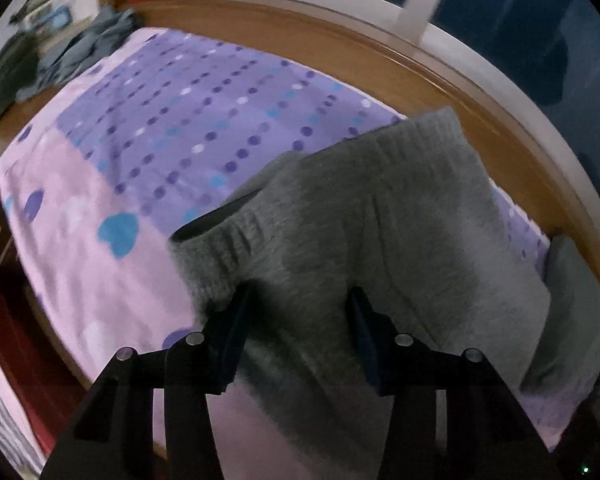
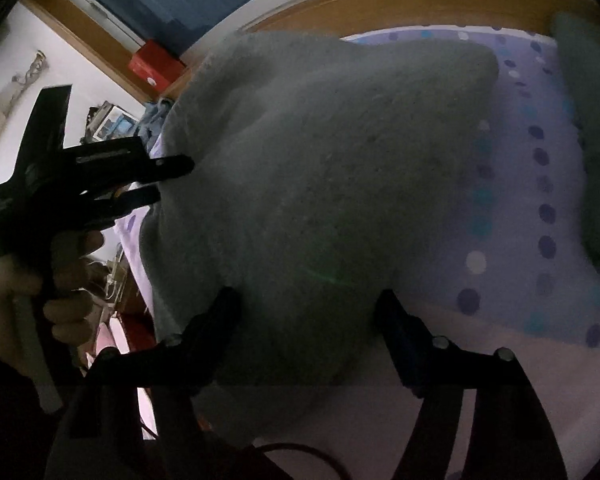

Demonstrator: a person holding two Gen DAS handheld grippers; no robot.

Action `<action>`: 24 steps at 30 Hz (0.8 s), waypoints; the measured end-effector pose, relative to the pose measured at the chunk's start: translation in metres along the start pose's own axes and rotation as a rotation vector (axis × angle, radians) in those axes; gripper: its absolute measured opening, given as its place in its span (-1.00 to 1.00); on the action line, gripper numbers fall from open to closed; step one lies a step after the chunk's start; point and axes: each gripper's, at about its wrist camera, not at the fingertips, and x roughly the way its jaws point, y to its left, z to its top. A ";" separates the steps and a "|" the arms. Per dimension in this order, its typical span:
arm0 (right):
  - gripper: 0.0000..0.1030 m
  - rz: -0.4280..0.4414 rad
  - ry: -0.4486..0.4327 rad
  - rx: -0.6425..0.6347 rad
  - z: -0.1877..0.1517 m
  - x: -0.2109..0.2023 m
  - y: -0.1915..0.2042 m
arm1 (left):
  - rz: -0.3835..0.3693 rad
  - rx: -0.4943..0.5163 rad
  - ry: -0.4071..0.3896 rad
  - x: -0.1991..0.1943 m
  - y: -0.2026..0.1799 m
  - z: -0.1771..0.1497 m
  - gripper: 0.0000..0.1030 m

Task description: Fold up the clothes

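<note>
Grey sweatpants (image 1: 380, 220) lie rumpled on a bed, their elastic waistband toward the left in the left wrist view. My left gripper (image 1: 298, 312) points down onto them, jaws apart, with a stretch of grey fabric between the fingers. The right wrist view shows the same pants (image 2: 320, 160) filling the middle, and a hand (image 2: 72, 280) holding the left gripper (image 2: 172, 182) at their left edge. My right gripper (image 2: 308, 304) is open over the near edge of the cloth, its fingers on either side of it.
The bed has a purple and pink duvet (image 1: 160, 120) with dots and hearts, and a wooden frame (image 1: 340, 48) around it. A pile of blue-grey clothes (image 1: 84, 52) lies at the far left corner. Another grey piece (image 1: 568, 300) lies at the right. A red box (image 2: 156, 66) stands by the window.
</note>
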 end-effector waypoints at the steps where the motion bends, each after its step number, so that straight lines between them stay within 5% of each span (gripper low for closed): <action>1: 0.37 0.007 -0.002 0.005 -0.001 -0.002 -0.001 | 0.001 -0.003 0.002 -0.004 0.002 0.001 0.03; 5: 0.38 0.088 -0.020 0.123 -0.001 -0.012 -0.020 | -0.031 0.004 -0.087 -0.032 0.010 0.023 0.05; 8: 0.43 0.099 -0.027 0.268 0.003 -0.011 -0.043 | -0.097 0.186 -0.198 -0.056 -0.007 0.049 0.13; 12: 0.50 0.137 -0.028 0.364 0.015 0.003 -0.046 | -0.488 0.526 0.049 -0.027 -0.046 0.073 0.28; 15: 0.57 0.090 -0.044 0.396 0.021 0.012 -0.034 | -0.345 0.705 0.158 0.019 -0.052 0.070 0.21; 18: 0.58 0.042 -0.071 0.437 0.018 0.017 -0.020 | -0.437 0.603 0.196 0.055 -0.012 0.077 0.05; 24: 0.53 -0.093 -0.196 0.516 0.003 0.020 0.001 | -0.383 0.781 0.059 0.049 0.000 0.050 -0.08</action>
